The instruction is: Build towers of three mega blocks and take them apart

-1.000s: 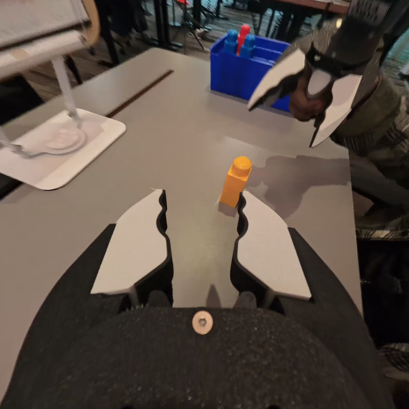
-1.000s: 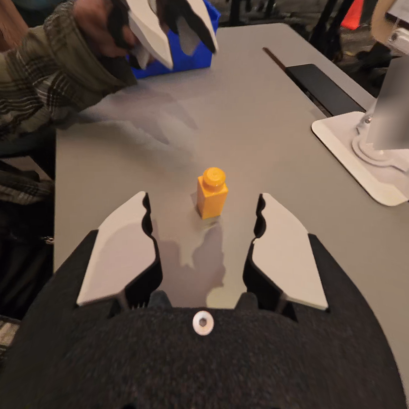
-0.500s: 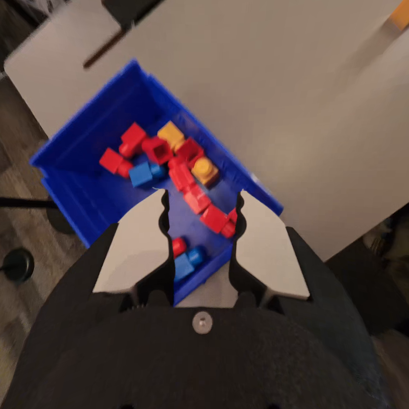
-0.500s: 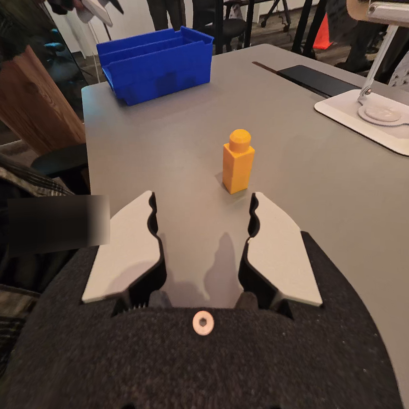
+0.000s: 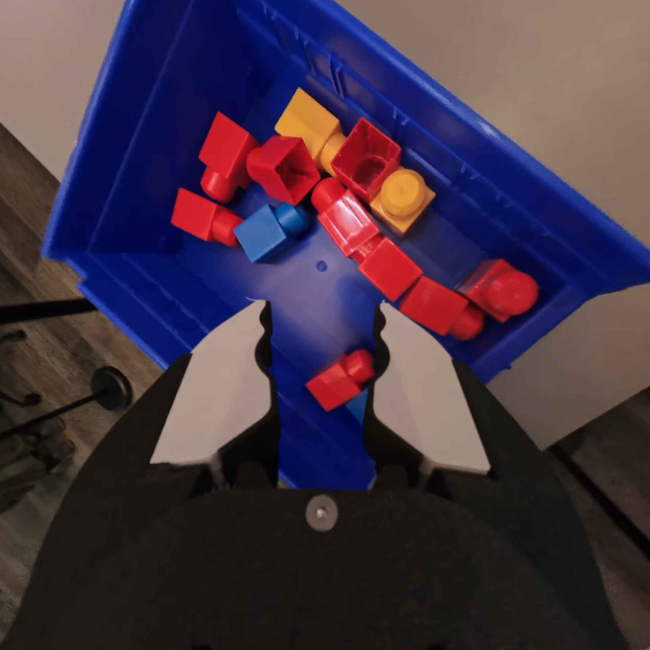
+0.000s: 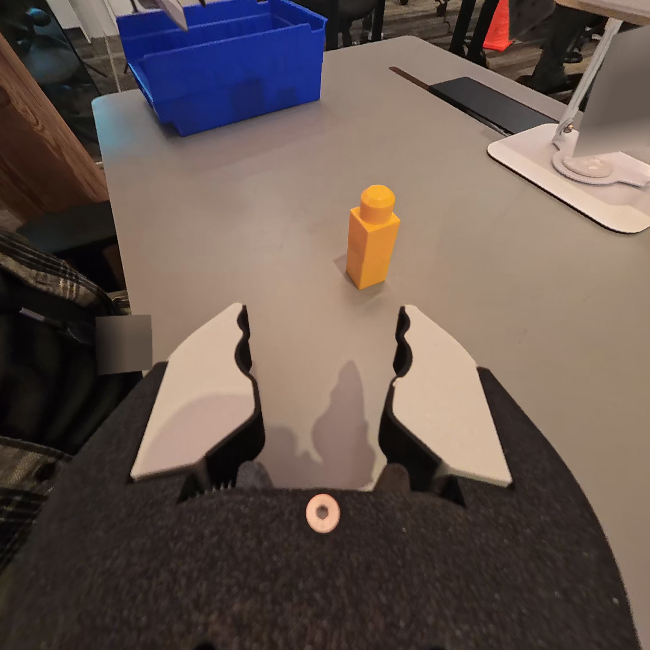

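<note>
Left wrist view: the left gripper point(image 5: 322, 306) hangs spread over the blue bin point(image 5: 147, 147); right wrist view: the right gripper point(image 6: 323, 309) is spread above the grey table point(image 6: 218, 218), holding nothing.

Inside the bin, from left to right, lie loose red blocks point(image 5: 225, 154), a blue block point(image 5: 267, 232), yellow blocks point(image 5: 309, 119) and more red ones reaching the right corner; one red block point(image 5: 339, 381) lies between the left gripper's fingers, untouched. On the table, the bin point(image 6: 225, 70) sits at the far left, the yellow tower point(image 6: 373, 239) of two stacked blocks stands upright ahead of the right gripper, slightly right, and a white stand base point(image 6: 569, 183) lies far right.
</note>
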Tool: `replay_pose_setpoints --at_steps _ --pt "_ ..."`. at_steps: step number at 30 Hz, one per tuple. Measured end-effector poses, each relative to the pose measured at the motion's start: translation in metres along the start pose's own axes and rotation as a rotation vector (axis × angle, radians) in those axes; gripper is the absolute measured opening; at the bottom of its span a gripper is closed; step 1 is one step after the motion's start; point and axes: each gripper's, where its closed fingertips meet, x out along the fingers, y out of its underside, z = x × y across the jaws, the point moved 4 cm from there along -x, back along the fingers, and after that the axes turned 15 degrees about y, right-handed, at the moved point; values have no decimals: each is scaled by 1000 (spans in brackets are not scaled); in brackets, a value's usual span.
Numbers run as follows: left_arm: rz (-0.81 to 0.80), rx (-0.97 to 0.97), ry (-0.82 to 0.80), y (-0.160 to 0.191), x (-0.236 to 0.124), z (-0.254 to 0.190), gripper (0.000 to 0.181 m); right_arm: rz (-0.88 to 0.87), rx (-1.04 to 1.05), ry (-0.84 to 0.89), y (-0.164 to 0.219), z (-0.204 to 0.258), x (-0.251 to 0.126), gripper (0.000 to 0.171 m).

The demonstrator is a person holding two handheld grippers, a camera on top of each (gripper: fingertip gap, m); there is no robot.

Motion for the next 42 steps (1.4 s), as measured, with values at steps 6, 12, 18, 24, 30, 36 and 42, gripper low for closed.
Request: replay_pose_setpoints --at_steps 6,12,18,24,30,36,42 --pt "137 237 10 -23 20 29 47 15 17 10 1 4 -4 80" --pt "257 352 75 -33 44 50 48 41 13 40 1 4 -10 83" --pt "388 438 117 -25 73 63 54 43 25 46 -2 1 -9 83" --pt "498 421 146 -9 89 74 49 40 19 37 -5 1 -7 84" --pt "502 300 155 -2 91 71 36 25 32 33 -3 -1 -9 83" --pt "286 100 140 -6 68 66 36 5 44 27 3 1 -16 82" --pt "-13 -34 82 -24 21 62 36 -36 85 18 10 0 -25 80"
